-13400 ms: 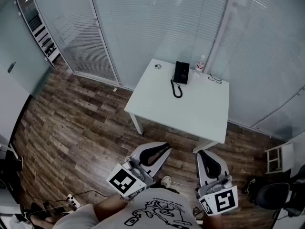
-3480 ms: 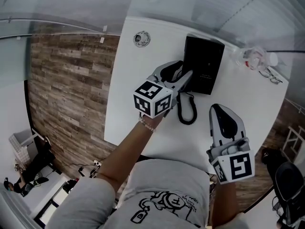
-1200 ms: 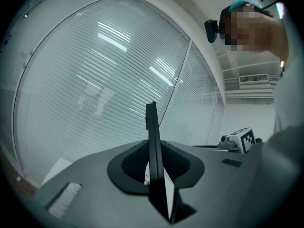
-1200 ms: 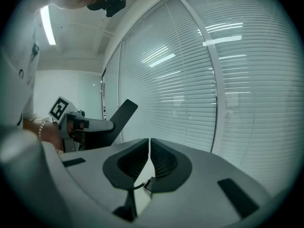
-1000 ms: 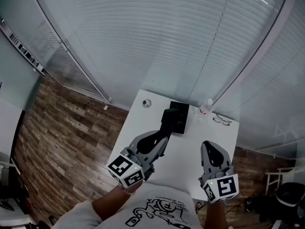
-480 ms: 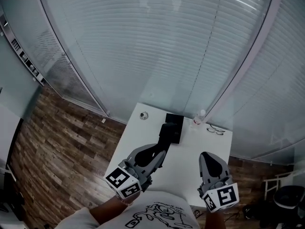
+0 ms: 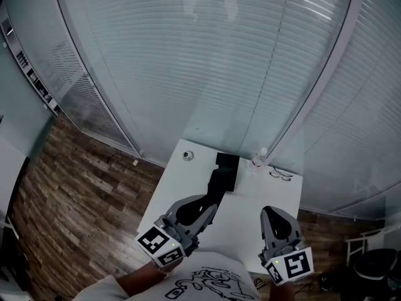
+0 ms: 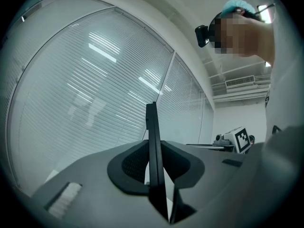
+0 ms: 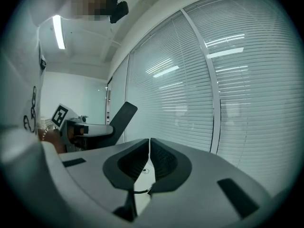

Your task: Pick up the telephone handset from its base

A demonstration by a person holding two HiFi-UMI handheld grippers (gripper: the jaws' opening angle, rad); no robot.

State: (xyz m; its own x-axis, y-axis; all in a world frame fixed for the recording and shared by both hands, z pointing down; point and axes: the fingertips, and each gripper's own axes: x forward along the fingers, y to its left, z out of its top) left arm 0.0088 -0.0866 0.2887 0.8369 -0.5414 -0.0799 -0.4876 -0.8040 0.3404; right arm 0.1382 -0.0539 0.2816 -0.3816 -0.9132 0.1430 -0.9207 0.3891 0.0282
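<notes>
Currently found the handset (image 8: pixel 151 137) clamped edge-on in the left gripper (image 7: pixel 208 202) — jaws closed partway, pads pressing on both flat sides, upper end standing free at 12 o'clock in the left gripper view. Judged lifted off the base (image 7: pixel 229 163) and carried in the air above the table (image 7: pixel 245 213). Located the base at 1 o'clock from the handset in the head view, near the far table edge. Noted a bottle (image 7: pixel 257 158) at 3 o'clock just beside the base, and glasses (image 7: pixel 279 175) at 4 o'clock from the bottle.

Found the right gripper (image 9: pixel 148 151) shut tight with nothing between its jaws, held at 3 o'clock from the left gripper, well apart from the handset.

Rated the task as essentially met: handset up, base down.

Hazards identified:
- Slip or swing. Grip taken low on a long, smooth bar, with most of the length beyond the pads; any jolt or quick turn of the wrist likely to pivot it between the pads or let it slide out.
- Cord drag. Could not make out the cord in any view; if pulled taut by further lifting, likely to tug the base along the table — toward the bottle, or over the edge.
- No backup. Idle right gripper too far off to catch a drop.
</notes>
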